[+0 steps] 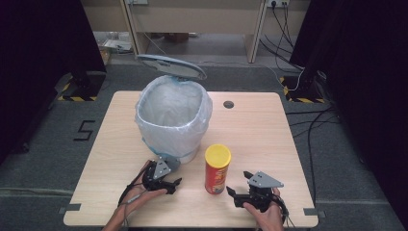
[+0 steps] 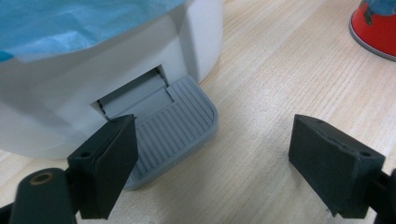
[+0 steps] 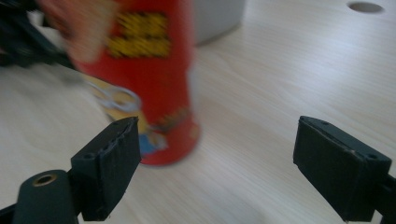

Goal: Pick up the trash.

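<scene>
Can (image 1: 217, 169) upright, bare table right | right tongs (image 1: 240, 185) released beside it | left tongs (image 1: 169, 186) released at pedal (image 2: 180, 121)

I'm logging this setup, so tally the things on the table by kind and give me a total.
Pedal bins with a bag liner: 1, white bin, lid up
Chip cans: 1, red can with yellow lid, upright
Handheld grippers: 2, left gripper and right gripper
Total: 4

Each black gripper (image 1: 237, 193) carries a grey three-cornered plate and trailing cable.
</scene>
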The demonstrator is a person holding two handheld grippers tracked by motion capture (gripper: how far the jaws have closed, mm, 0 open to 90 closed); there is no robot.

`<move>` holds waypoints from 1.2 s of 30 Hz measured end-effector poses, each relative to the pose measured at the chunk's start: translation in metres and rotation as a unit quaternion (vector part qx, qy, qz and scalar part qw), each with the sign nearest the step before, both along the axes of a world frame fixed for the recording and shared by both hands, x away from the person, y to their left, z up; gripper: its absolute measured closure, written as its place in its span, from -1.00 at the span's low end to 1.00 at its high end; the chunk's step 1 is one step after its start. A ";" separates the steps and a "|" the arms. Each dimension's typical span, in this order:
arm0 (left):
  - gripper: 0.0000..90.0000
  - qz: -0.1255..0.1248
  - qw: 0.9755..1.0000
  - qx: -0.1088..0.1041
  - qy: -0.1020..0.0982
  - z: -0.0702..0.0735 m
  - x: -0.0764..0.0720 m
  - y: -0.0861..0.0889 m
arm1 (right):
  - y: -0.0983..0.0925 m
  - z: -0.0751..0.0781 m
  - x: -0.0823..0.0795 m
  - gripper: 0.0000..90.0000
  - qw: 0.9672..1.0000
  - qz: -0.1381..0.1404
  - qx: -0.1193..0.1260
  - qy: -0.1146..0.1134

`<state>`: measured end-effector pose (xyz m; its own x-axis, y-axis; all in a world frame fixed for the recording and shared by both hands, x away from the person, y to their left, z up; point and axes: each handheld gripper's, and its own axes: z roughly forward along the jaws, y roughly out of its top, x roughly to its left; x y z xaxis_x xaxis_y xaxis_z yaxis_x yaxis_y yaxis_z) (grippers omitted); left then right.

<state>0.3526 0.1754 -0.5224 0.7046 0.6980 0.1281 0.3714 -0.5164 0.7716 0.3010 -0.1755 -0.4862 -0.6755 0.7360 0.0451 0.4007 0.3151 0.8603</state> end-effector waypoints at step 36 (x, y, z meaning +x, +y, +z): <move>-0.67 0.000 1.000 0.001 -0.002 0.000 0.000 0.000 | 0.049 0.014 0.017 -0.45 0.996 0.026 0.039 -0.072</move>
<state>0.3524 0.1753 -0.5225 0.7033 0.6985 0.1321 0.3684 -0.5170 0.7727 0.3182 -0.1270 -0.4725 -0.7162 0.6979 0.0014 0.2565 0.2613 0.9306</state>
